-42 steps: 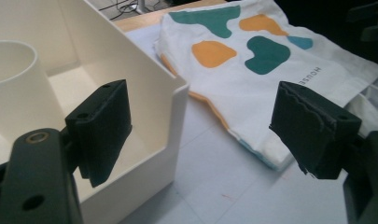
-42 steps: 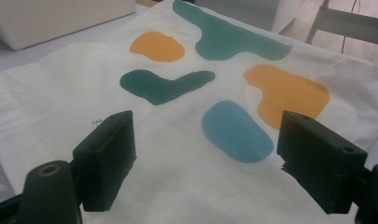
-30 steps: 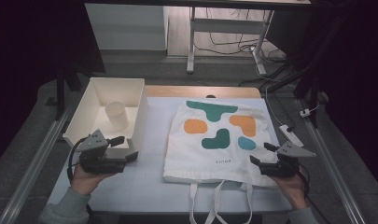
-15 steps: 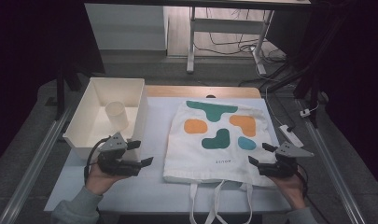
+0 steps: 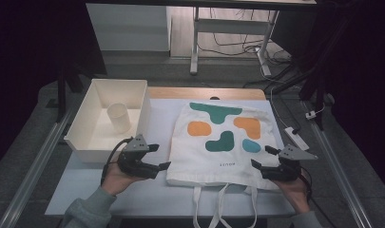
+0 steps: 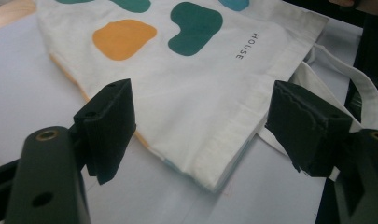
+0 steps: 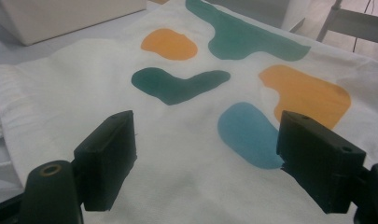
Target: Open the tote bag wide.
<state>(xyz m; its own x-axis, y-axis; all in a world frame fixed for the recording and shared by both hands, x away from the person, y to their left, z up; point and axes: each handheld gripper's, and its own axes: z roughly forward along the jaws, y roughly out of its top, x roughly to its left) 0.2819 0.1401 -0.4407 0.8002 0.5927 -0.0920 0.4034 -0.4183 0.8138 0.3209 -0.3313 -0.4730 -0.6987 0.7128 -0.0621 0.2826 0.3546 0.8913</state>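
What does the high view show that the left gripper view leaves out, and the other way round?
The high view takes in the white bin with a cup standing in it, plus the right hand-held gripper at the tote bag's near right corner. The left gripper view adds close detail: the printed word HOUSE, the layered edge at the bag's near corner, and the left hand-held gripper with jaws apart on either side of that corner, not pressing it. Both show the bag, its coloured patches and its handles.

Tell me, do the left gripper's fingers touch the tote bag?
Apart. In the left gripper view, the open fingers stand either side of the tote bag corner without pressing it.
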